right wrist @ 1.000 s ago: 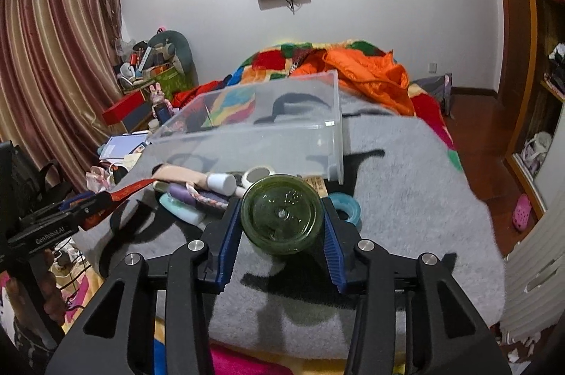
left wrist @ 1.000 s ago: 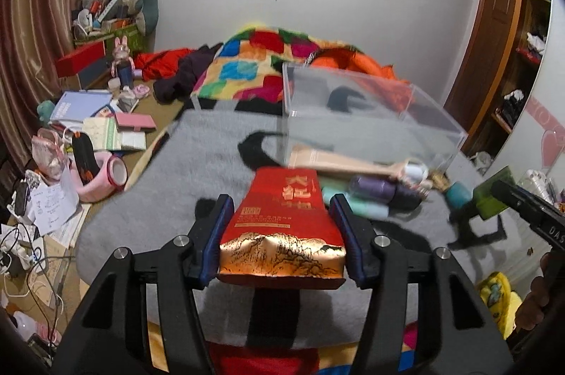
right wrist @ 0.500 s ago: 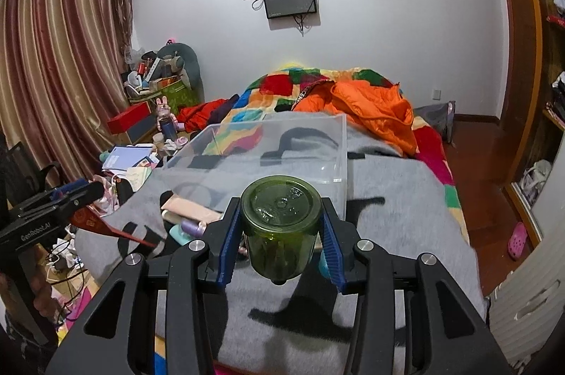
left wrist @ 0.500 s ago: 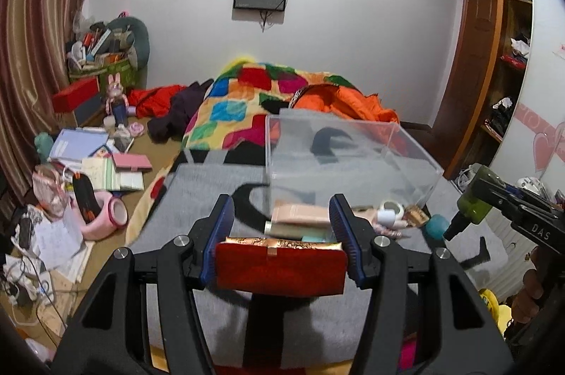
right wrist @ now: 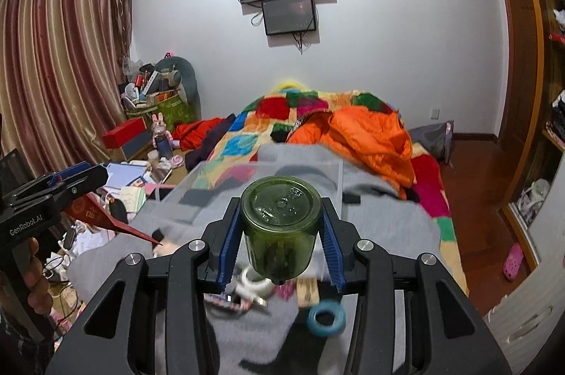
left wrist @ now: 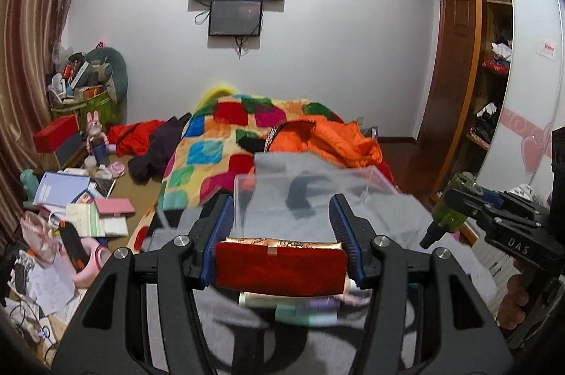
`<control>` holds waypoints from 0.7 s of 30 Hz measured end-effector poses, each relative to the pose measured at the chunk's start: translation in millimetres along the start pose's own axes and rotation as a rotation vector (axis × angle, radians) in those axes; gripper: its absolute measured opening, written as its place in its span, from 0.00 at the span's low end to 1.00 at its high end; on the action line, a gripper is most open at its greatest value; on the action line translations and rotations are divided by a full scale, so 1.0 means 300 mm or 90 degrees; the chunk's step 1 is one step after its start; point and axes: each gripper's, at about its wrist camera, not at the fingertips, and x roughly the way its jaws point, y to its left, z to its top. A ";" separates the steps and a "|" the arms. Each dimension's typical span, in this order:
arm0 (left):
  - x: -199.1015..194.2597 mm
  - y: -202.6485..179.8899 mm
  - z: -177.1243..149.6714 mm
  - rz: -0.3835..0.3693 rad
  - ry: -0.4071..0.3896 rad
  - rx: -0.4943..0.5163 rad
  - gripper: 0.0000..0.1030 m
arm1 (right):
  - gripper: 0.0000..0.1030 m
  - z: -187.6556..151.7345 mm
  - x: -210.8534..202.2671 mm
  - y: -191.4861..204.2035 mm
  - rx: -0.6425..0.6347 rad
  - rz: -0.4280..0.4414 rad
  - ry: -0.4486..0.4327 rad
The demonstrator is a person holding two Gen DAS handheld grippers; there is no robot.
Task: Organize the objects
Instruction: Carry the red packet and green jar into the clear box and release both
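My left gripper (left wrist: 282, 246) is shut on a red and gold packet (left wrist: 280, 267), held level above the grey blanket (left wrist: 399, 216). My right gripper (right wrist: 280, 233) is shut on a green glass bottle (right wrist: 280, 219), its base facing the camera. A clear plastic box (left wrist: 310, 198) stands on the blanket just beyond both grippers; it also shows in the right wrist view (right wrist: 212, 195). The right gripper with the bottle (left wrist: 448, 214) shows at the right of the left wrist view. The left gripper with the packet (right wrist: 106, 219) shows at the left of the right wrist view.
Small items lie on the blanket below the grippers: tubes (left wrist: 307, 308), a tape roll (right wrist: 254, 283), a blue ring (right wrist: 326, 318). A patchwork quilt (left wrist: 219, 142) and orange jacket (right wrist: 367, 135) lie behind the box. Cluttered books and papers (left wrist: 81, 202) sit to the left. A wardrobe (left wrist: 491, 85) stands right.
Both grippers have risen and tilted up from the blanket with their objects. The loose items dropped low in view and the wall screen came into view.
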 end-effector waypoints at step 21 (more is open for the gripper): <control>0.462 -0.021 0.013 0.022 0.074 0.017 0.54 | 0.37 0.028 0.377 -0.029 -0.021 -0.044 0.092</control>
